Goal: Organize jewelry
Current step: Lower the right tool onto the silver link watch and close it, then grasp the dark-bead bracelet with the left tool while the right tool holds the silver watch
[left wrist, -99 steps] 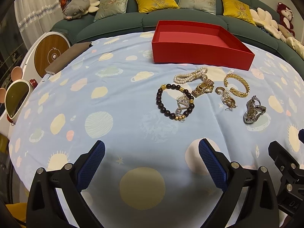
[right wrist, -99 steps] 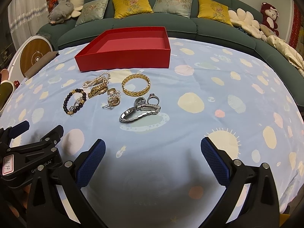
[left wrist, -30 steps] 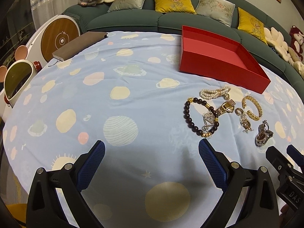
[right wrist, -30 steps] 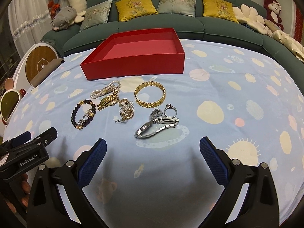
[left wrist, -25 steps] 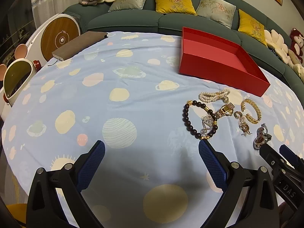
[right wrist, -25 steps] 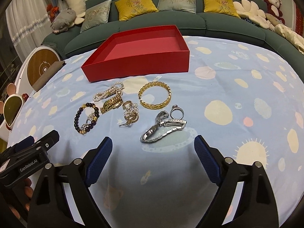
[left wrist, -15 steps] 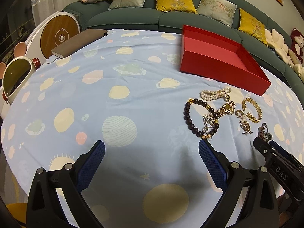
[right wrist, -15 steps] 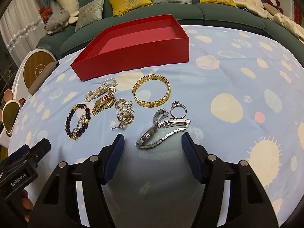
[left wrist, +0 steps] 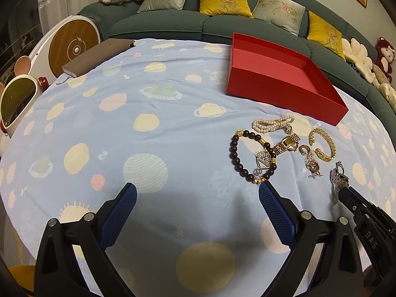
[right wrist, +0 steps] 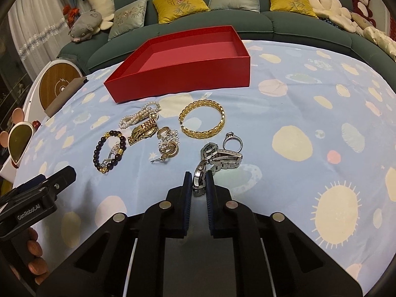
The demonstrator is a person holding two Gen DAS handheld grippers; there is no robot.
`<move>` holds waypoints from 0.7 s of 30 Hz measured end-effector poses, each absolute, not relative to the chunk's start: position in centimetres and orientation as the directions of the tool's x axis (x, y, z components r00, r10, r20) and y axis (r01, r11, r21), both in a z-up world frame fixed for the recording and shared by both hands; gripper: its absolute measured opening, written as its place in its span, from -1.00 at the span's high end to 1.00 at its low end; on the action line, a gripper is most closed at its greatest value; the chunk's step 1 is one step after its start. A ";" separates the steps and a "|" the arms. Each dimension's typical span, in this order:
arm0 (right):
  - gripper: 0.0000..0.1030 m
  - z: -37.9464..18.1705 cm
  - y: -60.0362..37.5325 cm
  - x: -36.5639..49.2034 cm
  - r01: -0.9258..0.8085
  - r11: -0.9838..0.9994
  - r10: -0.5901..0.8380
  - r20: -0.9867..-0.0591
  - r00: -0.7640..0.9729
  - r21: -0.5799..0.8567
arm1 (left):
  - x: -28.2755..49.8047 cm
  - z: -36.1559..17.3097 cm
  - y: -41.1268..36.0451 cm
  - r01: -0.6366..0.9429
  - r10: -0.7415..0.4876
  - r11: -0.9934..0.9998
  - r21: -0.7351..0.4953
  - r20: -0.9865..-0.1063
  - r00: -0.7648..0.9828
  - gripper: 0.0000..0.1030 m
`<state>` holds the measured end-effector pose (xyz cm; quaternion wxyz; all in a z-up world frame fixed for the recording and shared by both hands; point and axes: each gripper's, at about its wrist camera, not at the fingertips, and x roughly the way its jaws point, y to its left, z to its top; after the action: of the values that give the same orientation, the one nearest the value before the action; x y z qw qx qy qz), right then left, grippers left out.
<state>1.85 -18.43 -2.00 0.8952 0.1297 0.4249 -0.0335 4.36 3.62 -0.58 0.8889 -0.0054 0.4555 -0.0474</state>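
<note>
Right gripper (right wrist: 198,182): fingers closing on the silver watch (right wrist: 217,163), which lies on the surface (right wrist: 297,99) before the red box (right wrist: 183,57). Left gripper (left wrist: 196,198): fingers wide, holding nothing.

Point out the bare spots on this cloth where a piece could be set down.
Free: the cloth left of the dark bead bracelet, and right of the silver ring and gold bangle. The red box shows nothing inside. Crowded: the cluster before the box, where the right gripper is closing on the silver watch.
</note>
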 end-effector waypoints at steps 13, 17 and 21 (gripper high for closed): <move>0.81 1.2 -19.2 -0.9 0.112 0.961 0.109 -0.715 0.690 0.254 | 7.3 -1.4 2.2 0.071 -0.124 0.992 -0.102 -0.818 0.562 -0.77; 0.81 1.2 -19.3 -1.1 0.109 0.959 0.118 -0.717 0.688 0.262 | 8.9 -2.6 1.6 0.081 -0.135 0.991 -0.109 -0.839 0.527 -0.32; 0.81 1.3 -19.4 -1.0 0.109 0.956 0.125 -0.714 0.689 0.272 | 8.9 -2.8 0.6 0.093 -0.100 0.994 -0.058 -0.824 0.557 -0.13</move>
<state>-1.05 -19.37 1.31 0.9069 0.1481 0.3945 0.0044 8.89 0.56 -2.76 0.8824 -0.0037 0.4672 -0.0548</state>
